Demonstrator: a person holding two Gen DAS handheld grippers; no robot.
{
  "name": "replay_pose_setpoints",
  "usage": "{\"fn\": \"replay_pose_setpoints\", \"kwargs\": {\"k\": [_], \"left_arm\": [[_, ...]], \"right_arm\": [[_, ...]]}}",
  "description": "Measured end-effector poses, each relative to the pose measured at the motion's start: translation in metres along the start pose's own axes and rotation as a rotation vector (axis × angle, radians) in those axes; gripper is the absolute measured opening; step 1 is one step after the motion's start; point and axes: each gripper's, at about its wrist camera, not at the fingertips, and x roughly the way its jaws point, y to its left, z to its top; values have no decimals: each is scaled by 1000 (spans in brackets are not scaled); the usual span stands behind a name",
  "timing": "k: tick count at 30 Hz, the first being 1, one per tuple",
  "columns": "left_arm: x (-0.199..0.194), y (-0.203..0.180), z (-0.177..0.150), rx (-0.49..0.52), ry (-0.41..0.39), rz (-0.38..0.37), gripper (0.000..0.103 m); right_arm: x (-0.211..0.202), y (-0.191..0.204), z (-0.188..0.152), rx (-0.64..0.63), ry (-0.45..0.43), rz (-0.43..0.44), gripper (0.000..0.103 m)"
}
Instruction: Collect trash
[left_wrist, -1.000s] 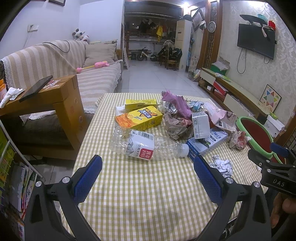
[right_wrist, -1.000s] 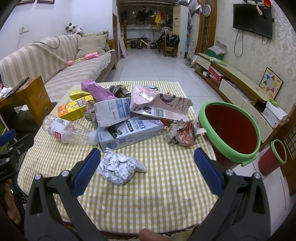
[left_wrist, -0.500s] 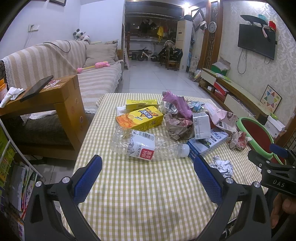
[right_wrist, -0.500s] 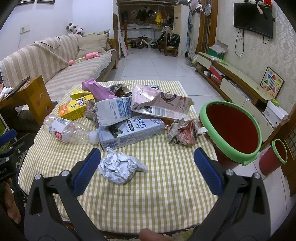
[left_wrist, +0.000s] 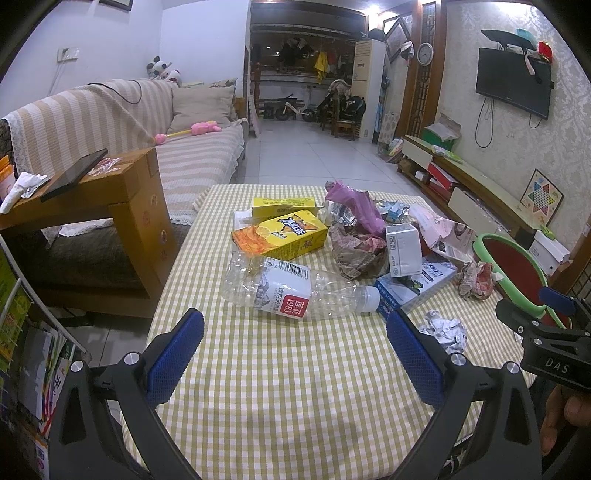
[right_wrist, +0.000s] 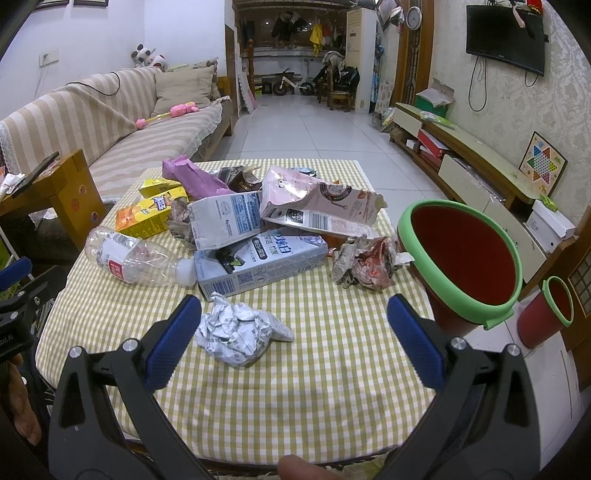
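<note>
**Both grippers spread above the littered table**

My left gripper hangs over the near edge of the checked tablecloth, its blue pads spread wide with nothing between them. Just above it, at the centre of the left view, a crushed clear bottle lies on its side with its white cap pointing to the right of the frame. Behind the bottle sits a yellow drink carton, and to the right of that a heap of cartons and wrappers, with a purple bag on top.

My right gripper is spread wide too and pinches nothing. A crumpled ball of foil lies on the cloth just beside its left pad, at the lower centre of the right view. Above the foil lies a blue-and-white milk carton, touching the bottle's cap, with a torn pink carton leaning over it. A crumpled paper wrapper rests to the right of the cartons, near the red bin with a green rim standing at the table's right edge. A smaller red bin stands lower down at the right of the frame.
</note>
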Motion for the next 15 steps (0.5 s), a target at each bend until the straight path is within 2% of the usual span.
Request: {"fn": "replay_pose_setpoints", "kwargs": {"k": [10,15], "left_arm": [[1,2,0,-2,3,0,95],[2,3,0,-3,15,4,95]], "right_arm": [[1,0,0,-2,7,2,99],[9,0,-3,-12,43,10,99]]}}
